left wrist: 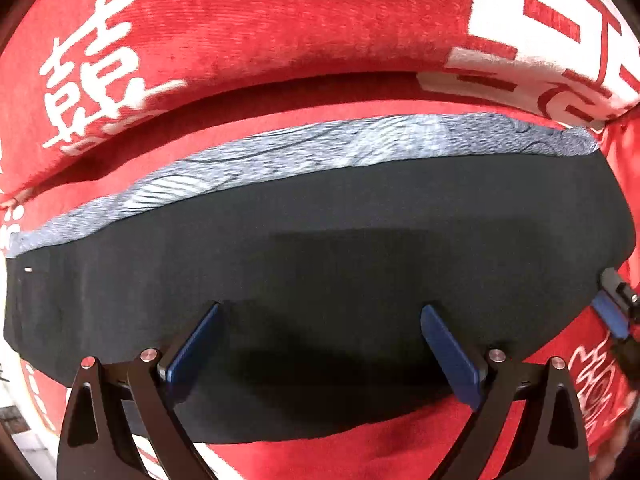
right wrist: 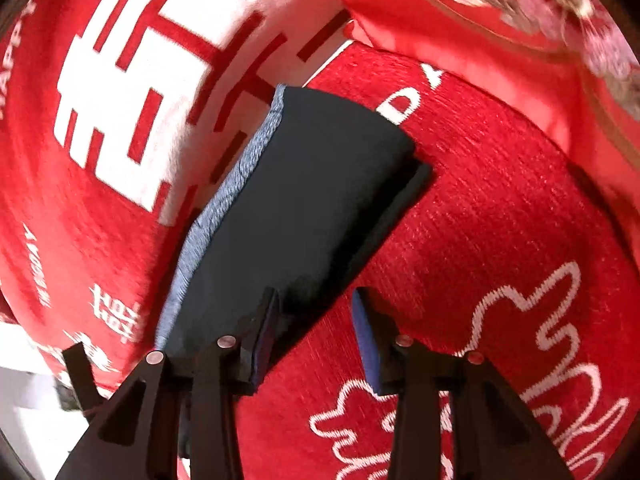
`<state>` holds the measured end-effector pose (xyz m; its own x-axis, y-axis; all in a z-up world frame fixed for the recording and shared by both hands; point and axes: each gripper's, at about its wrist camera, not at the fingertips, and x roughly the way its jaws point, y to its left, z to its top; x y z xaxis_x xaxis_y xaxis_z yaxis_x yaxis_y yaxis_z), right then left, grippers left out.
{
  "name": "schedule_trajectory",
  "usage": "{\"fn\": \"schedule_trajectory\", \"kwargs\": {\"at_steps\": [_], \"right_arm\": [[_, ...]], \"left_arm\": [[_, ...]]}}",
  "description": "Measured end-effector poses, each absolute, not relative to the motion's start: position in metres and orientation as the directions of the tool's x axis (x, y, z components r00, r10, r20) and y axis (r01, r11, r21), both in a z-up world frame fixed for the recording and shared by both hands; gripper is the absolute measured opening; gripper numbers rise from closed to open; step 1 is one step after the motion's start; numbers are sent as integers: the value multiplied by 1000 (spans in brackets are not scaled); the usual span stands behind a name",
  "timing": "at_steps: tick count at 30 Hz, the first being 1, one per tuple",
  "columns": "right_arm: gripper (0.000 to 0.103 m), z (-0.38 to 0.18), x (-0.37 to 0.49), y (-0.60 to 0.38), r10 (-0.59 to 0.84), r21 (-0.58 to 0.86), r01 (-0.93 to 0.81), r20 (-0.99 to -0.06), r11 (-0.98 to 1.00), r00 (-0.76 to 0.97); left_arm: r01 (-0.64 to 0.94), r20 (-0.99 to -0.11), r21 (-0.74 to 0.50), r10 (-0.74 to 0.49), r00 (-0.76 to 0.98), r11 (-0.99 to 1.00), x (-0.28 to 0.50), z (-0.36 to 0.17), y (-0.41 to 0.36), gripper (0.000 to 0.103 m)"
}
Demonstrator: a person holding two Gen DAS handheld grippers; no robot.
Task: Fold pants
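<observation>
The folded black pants (left wrist: 320,240) lie flat on a red blanket, with a grey-blue heathered layer (left wrist: 280,152) showing along their far edge. My left gripper (left wrist: 322,312) points down over the near part of the pants, jaws wide open and holding nothing. At the right end of the pants stands my right gripper (left wrist: 612,312). In the right wrist view the pants (right wrist: 312,184) run away from my right gripper (right wrist: 316,300). Its jaws stand partly open, one finger over the black cloth and the other over the blanket, with the pads not pressing on anything.
The red blanket (left wrist: 260,32) with white characters covers the whole surface under the pants. A red cushion (right wrist: 480,20) with a flowered patch lies at the far right. A pale floor (right wrist: 24,380) shows past the blanket's edge at the lower left.
</observation>
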<state>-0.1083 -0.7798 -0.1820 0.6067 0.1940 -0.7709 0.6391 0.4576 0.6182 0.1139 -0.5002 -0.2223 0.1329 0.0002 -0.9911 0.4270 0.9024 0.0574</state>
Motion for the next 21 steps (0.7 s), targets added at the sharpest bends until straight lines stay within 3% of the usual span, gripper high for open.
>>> {"fn": "schedule_trajectory", "kwargs": {"at_steps": [9,21], "right_arm": [[43,-192,-110,-791,214,699,576,-695,423,686],[43,-194,-119,-789,243,719,573,-682,393,690]], "left_arm": [[432,-991,62,5,130,900,112,-226,-518,99],[439,-991,69,11,133,896,112,-229,-522,99]]}}
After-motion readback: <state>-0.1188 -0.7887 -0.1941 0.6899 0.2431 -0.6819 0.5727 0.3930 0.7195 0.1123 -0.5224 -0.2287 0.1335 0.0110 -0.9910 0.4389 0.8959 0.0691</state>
